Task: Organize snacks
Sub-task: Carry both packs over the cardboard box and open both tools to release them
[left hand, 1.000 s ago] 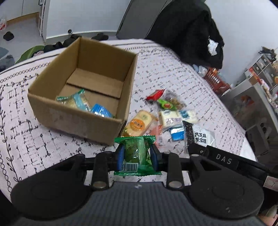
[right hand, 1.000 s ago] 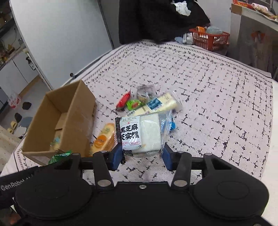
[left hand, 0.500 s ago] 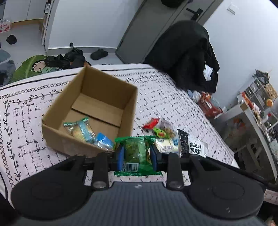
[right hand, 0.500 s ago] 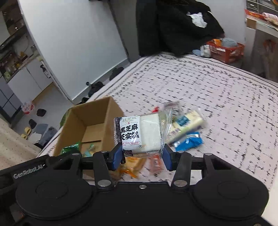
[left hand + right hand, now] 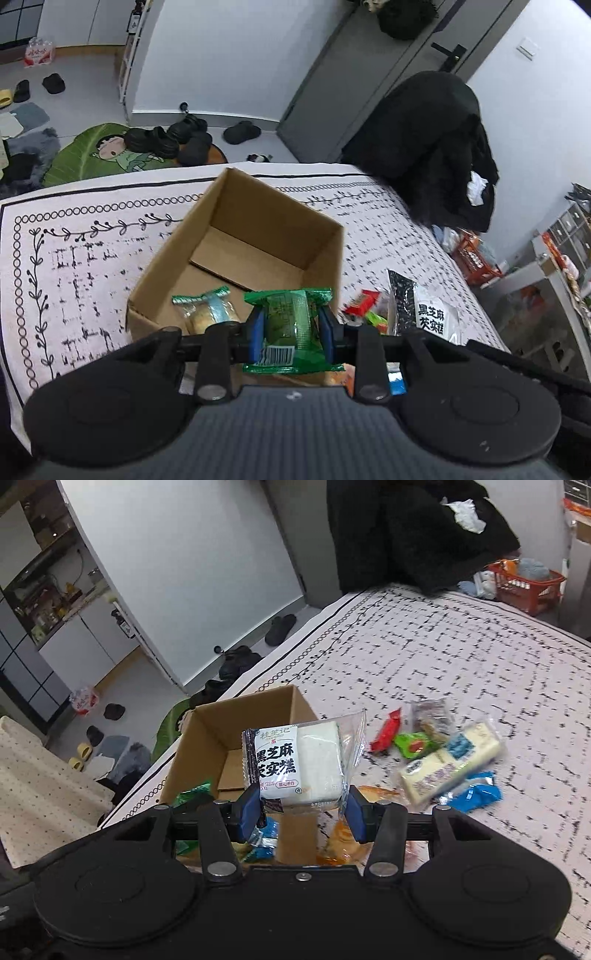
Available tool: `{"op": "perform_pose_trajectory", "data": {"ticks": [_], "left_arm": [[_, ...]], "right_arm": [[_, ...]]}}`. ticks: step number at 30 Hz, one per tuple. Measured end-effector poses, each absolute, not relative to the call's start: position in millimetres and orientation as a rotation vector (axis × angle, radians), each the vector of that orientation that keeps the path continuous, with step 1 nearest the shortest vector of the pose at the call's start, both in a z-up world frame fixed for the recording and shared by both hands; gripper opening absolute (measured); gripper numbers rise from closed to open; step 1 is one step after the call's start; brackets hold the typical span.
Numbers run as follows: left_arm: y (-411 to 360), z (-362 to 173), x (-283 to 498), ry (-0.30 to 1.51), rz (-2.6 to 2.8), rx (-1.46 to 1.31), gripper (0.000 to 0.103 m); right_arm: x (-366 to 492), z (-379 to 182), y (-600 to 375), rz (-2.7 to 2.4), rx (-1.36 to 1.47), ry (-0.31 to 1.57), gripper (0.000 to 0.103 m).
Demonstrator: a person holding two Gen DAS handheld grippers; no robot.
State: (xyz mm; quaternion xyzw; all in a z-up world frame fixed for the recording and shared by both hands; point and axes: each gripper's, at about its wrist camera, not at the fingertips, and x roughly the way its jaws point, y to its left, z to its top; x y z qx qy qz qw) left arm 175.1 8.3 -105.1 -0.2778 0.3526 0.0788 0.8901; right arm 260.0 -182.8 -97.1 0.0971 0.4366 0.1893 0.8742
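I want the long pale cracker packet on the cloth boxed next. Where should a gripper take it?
Grip the long pale cracker packet across its narrow width at mid-length, coming from above. It lies flat and slanted, long sides exposed; the blue packet crowds its near edge.

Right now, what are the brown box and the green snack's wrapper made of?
The box looks like plain cardboard: matte brown, with folded flaps on its floor. The green snack wrapper, held in the left gripper, seems to be thin shiny plastic film: it glints, crinkles and has crimped ends.
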Motion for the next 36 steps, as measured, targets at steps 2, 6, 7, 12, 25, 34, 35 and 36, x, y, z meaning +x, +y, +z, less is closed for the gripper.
{"op": "perform_pose_trajectory", "data": {"ticks": [2, 6, 7, 12, 25, 34, 35, 36], "left_arm": [[14, -110, 180, 0.732, 0.179, -0.585, 0.03], [29, -123, 190, 0.752, 0.218, -0.628, 0.03], [33, -126, 192, 0.759, 0.226, -0.64, 0.03], [48, -141, 200, 0.797, 0.256, -0.685, 0.03], [84, -150, 204, 0.786, 0.324, -0.731, 0.03], [103, -150, 199, 0.772, 0.392, -0.784, 0.03], [105, -149, 198, 0.768, 0.392, -0.793, 0.031], [107, -149, 197, 0.764, 0.397, -0.798, 0.031]], "right_arm": [[264, -99, -177, 0.403, 0.202, 0.918, 0.047], [273, -103, -163, 0.422, 0.198, 0.929, 0.047], [275, -103, -160, 0.429, 0.197, 0.931, 0.047], [282, -105, -138, 0.471, 0.174, 0.941, 0.047], [290, -115, -100, 0.486, 0.135, 0.989, 0.047], [292, -117, -85, 0.474, 0.117, 1.013, 0.053], [292, -117, -85, 0.473, 0.115, 1.014, 0.053], [291, -115, -85, 0.472, 0.119, 1.013, 0.053]]}}
